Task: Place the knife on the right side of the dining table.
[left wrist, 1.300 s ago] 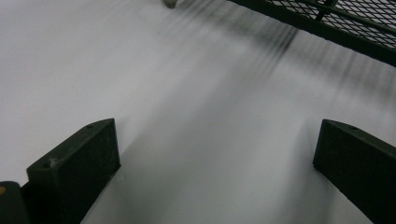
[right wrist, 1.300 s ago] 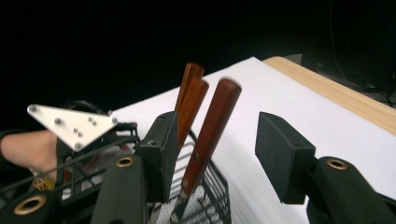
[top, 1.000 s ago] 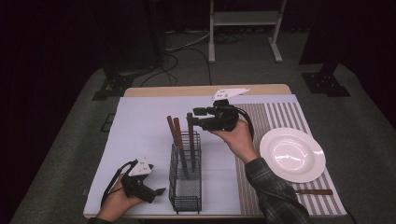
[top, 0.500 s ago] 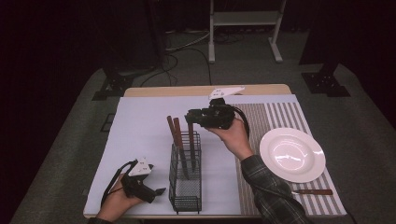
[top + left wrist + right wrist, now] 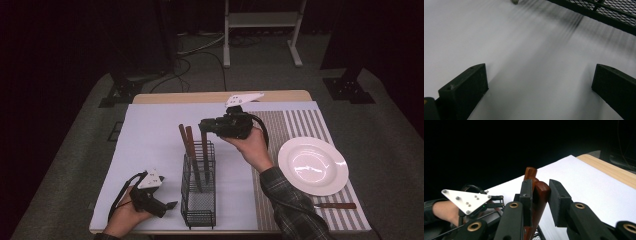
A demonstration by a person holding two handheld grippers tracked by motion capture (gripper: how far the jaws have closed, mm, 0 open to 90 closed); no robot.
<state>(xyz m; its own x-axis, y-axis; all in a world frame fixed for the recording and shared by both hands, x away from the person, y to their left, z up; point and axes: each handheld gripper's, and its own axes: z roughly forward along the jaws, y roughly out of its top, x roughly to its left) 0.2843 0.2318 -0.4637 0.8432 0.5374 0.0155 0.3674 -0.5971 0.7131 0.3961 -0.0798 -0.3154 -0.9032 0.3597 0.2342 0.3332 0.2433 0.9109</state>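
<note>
Two handheld grippers are working at a table (image 5: 150,97) covered with a white sheet, and the difference from a second ago lies mainly in the right gripper (image 5: 203,126), whose jaws have just been closing. In the earlier high view those jaws were standing apart above the black wire basket (image 5: 199,218); now they are narrowing around the wooden handle (image 5: 539,195) of one utensil standing upright in the basket's far end. From the right gripper view, the left jaw is lying against the handle while a sliver of gap is showing at the right jaw, so the pinch is looking nearly but not fully made. Beside that utensil, two more wooden handles (image 5: 186,139) are leaning in the same basket, unchanged from the earlier pictures. The right hand (image 5: 252,150), sleeved in plaid, is holding its tool level over the basket and is sitting where it was. Near the table's front left corner, the left gripper (image 5: 171,204) is resting low on the sheet just beside the basket, its jaws spread wide with only bare sheet between them, as before. At the right, a white plate (image 5: 312,165) is lying on a striped mat (image 5: 300,122), with a wooden-handled knife (image 5: 335,205) just in front of it.
</note>
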